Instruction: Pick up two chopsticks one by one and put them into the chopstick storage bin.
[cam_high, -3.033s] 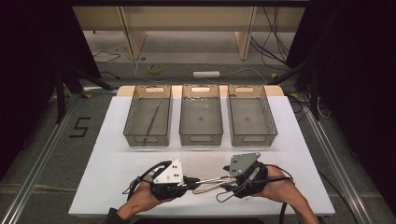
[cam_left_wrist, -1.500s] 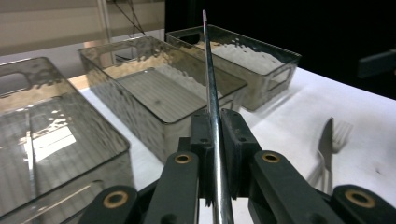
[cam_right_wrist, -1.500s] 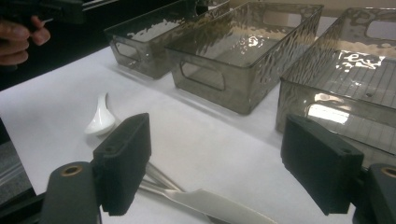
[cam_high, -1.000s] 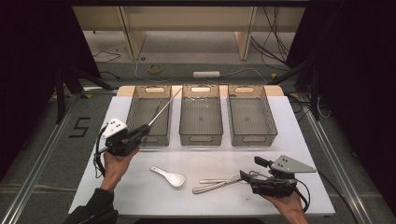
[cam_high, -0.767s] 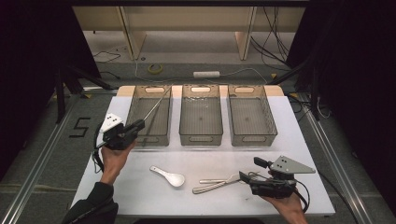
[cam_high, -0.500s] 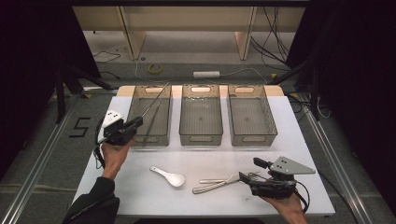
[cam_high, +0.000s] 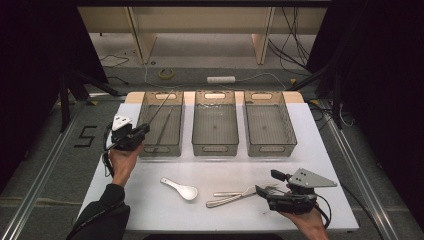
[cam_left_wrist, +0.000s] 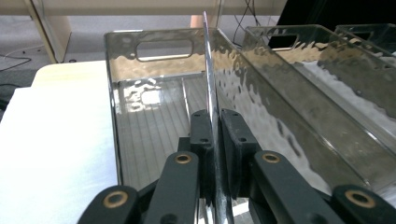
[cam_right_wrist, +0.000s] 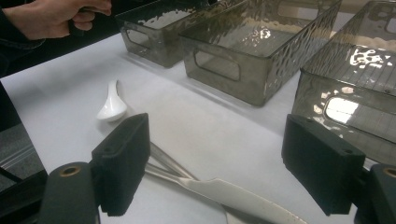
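Our left gripper (cam_high: 141, 131) pinches a thin metal rod (cam_high: 161, 106) over the left smoky plastic bin (cam_high: 161, 145). Our right gripper (cam_high: 261, 190) stands spread above steel cutlery (cam_high: 235, 196) on the white table (cam_high: 320, 150); grey floor lies beyond.

Three bins are standing in a row at the far side of the bench (cam_high: 150, 215): left bin (cam_high: 161, 125), middle bin (cam_high: 215, 122), right bin (cam_high: 269, 122). Nearer, a spoon (cam_high: 180, 188) is lying left of a knife (cam_high: 231, 199) and fork (cam_high: 245, 191), which are lying together.
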